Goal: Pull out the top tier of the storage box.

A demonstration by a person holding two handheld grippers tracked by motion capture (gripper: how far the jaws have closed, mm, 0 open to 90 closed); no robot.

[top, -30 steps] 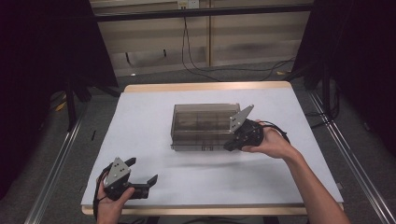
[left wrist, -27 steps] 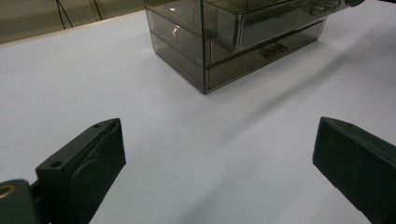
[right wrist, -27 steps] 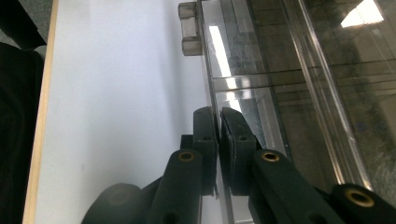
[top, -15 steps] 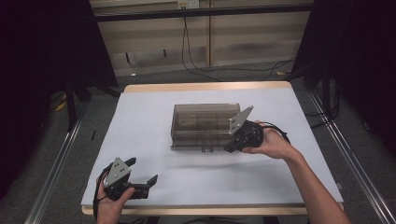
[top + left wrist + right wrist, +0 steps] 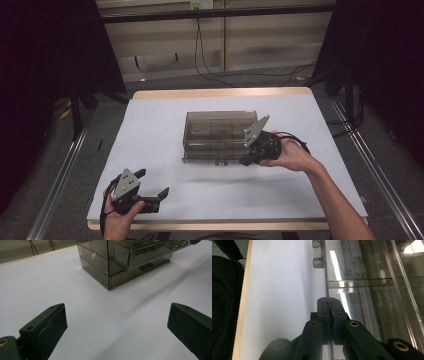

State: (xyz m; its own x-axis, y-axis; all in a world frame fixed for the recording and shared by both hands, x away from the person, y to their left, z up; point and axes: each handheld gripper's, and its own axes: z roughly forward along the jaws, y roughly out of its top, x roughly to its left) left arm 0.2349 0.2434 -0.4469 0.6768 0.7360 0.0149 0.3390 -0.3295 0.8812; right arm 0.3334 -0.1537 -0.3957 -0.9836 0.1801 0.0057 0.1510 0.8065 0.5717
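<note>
Smoky clear drawer box (image 5: 217, 137) mid-table, upper drawer's front panel (image 5: 326, 272) pinched by right gripper (image 5: 248, 161) at box's near right corner. Left gripper (image 5: 153, 186) near table's front-left edge, spread wide, holding nothing. White table (image 5: 300, 120); dark curtains, floor cables (image 5: 240, 75) behind.

Smoky clear drawer box (image 5: 217, 134), mid-table
</note>
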